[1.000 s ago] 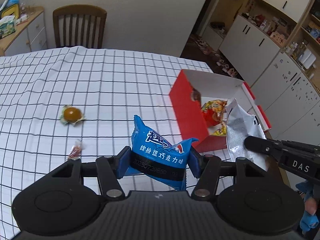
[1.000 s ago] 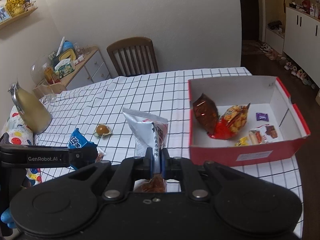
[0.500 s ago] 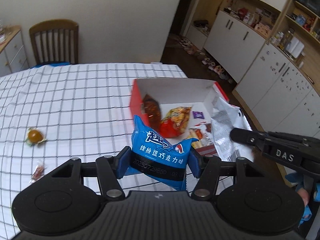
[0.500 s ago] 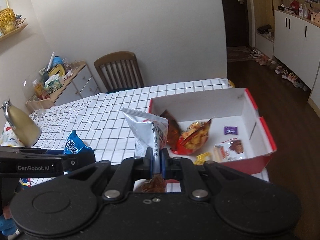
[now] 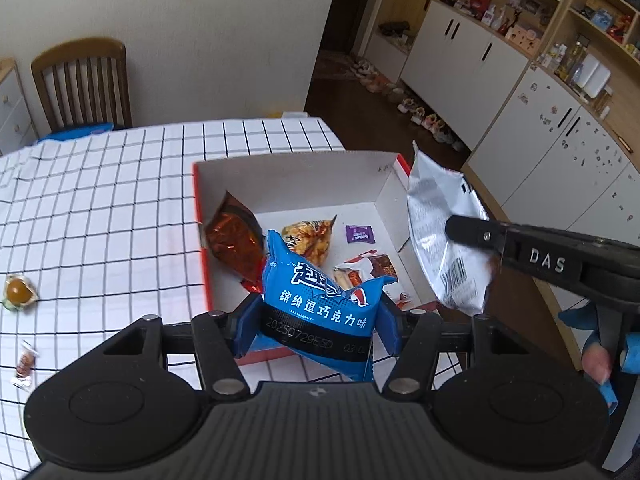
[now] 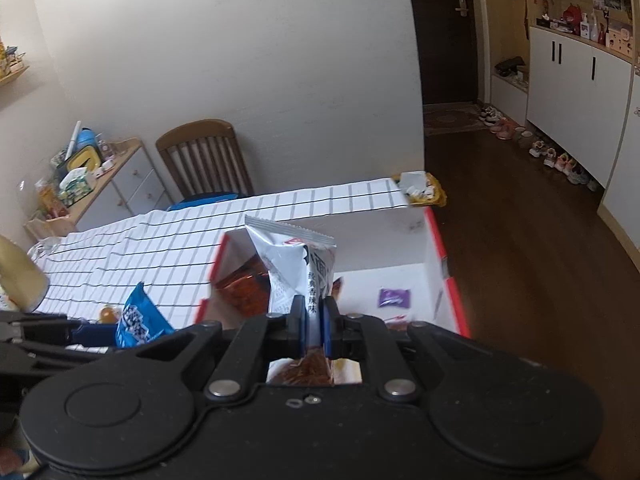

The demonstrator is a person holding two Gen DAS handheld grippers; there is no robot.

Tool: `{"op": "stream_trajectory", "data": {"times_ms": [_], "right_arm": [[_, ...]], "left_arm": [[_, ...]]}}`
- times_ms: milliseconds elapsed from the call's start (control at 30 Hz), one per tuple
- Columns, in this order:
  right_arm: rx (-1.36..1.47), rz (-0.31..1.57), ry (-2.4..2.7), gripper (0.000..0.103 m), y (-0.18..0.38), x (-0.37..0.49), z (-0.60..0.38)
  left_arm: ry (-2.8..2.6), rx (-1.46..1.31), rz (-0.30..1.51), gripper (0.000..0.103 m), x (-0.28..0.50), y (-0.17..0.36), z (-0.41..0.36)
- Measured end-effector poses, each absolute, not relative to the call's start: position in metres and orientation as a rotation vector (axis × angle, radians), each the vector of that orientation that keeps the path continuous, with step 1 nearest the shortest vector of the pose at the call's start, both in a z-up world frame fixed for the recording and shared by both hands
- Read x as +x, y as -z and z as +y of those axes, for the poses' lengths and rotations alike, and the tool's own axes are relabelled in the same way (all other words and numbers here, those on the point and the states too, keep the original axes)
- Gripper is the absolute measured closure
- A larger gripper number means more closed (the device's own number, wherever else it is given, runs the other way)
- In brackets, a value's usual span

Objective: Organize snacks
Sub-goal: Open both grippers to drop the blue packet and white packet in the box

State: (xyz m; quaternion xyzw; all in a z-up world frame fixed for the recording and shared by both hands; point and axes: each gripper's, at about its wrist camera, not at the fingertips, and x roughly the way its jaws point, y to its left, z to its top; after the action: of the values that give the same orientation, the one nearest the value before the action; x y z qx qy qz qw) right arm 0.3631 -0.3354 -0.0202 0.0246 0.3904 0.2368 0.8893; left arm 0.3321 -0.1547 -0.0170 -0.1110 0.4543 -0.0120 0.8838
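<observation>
While the red box (image 5: 202,240) lies at the bench's right edge, a blue packet (image 5: 320,308) is clamped by the left hand-held gripper (image 5: 316,320) and a silver packet (image 6: 298,268) by the right hand-held gripper (image 6: 312,326).

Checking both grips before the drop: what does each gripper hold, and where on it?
Left gripper clamps the blue snack packet across its lower half; right gripper pinches the silver snack packet near its bottom end.
</observation>
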Motion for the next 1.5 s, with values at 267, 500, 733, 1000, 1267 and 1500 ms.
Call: {"op": "stream_trajectory", "data": {"times_ms": [267, 500, 733, 1000, 1267, 1500], "right_arm": [[0.048, 0.827, -0.479, 0.097, 0.032, 0.4, -0.35], [0.024, 0.858, -0.462, 0.096, 0.05, 0.435, -0.353], [0.002, 0.909, -0.439, 0.096, 0.078, 0.469, -0.345], [-0.046, 0.949, -0.448, 0.096, 0.105, 0.481, -0.329], [-0.086, 0.983, -0.431, 0.096, 0.126, 0.49, -0.322], [-0.096, 0.991, -0.442, 0.087, 0.134, 0.483, -0.323]], "left_arm": [[-0.058, -0.233, 0.985, 0.045, 0.365, 0.038, -0.168], [-0.13, -0.267, 1.06, 0.045, 0.388, 0.063, -0.163], [-0.182, -0.279, 1.11, 0.045, 0.403, 0.084, -0.161], [-0.224, -0.296, 1.151, 0.045, 0.415, 0.103, -0.155], [-0.198, -0.281, 1.173, 0.045, 0.419, 0.114, -0.166], [-0.187, -0.286, 1.196, 0.044, 0.42, 0.12, -0.167]]}}
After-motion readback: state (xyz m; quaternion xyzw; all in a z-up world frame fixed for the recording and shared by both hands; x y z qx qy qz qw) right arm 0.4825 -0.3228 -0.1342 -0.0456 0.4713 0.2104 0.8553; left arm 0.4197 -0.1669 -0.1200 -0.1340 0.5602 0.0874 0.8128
